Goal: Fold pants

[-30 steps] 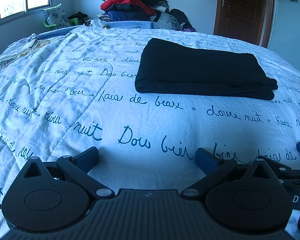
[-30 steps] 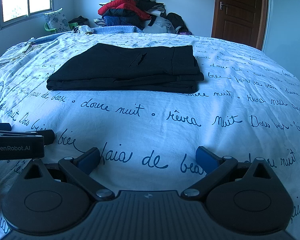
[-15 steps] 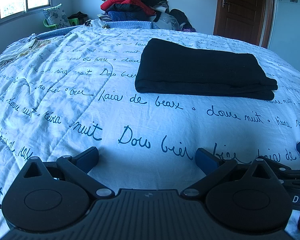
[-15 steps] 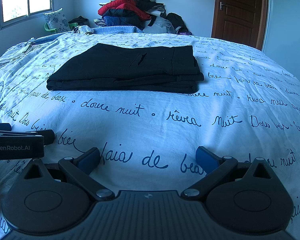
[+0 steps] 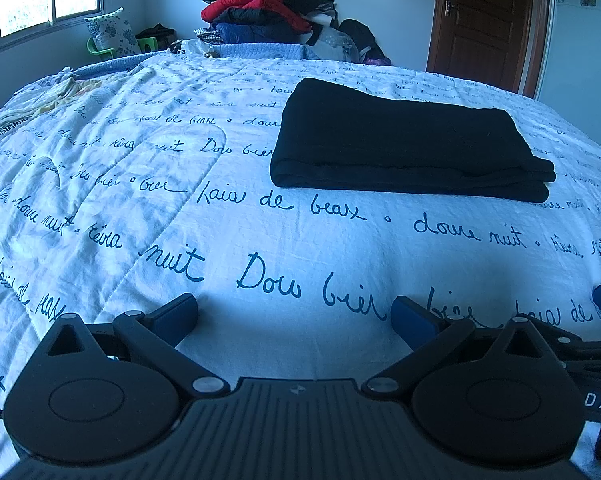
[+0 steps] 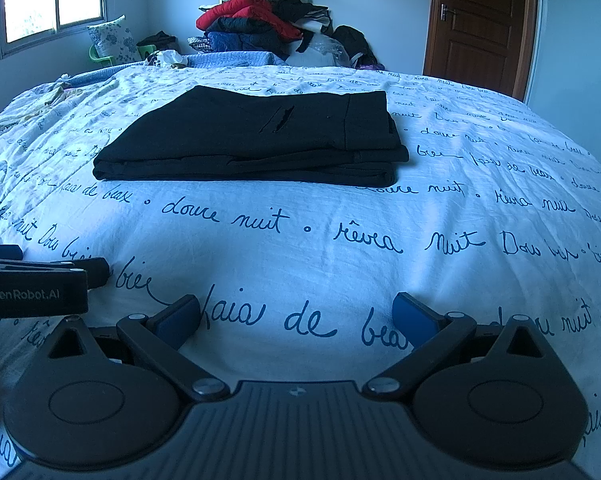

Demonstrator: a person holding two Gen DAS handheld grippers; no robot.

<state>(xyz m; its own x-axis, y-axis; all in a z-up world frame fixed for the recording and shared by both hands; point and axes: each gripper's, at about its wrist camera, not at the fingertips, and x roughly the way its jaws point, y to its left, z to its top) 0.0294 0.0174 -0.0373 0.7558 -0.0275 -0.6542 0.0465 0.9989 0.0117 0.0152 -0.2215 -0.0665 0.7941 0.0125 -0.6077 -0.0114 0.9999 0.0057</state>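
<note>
Pants [image 5: 404, 148]: uniform black, folded on the bed. Bedspread [image 5: 228, 248]: white, printed all over with rows of dark blue cursive script. Left gripper [image 5: 294, 314] and right gripper [image 6: 296, 314]: black bodies with blue pads on the inner faces of the jaws. Clothes pile [image 6: 260, 24]: red garment on top of black and dark blue ones. Pillow [image 6: 114, 42]: white with a dark floral print. Door [image 6: 480, 20]: dark brown wood. Chair [image 5: 100, 46]: green.
</note>
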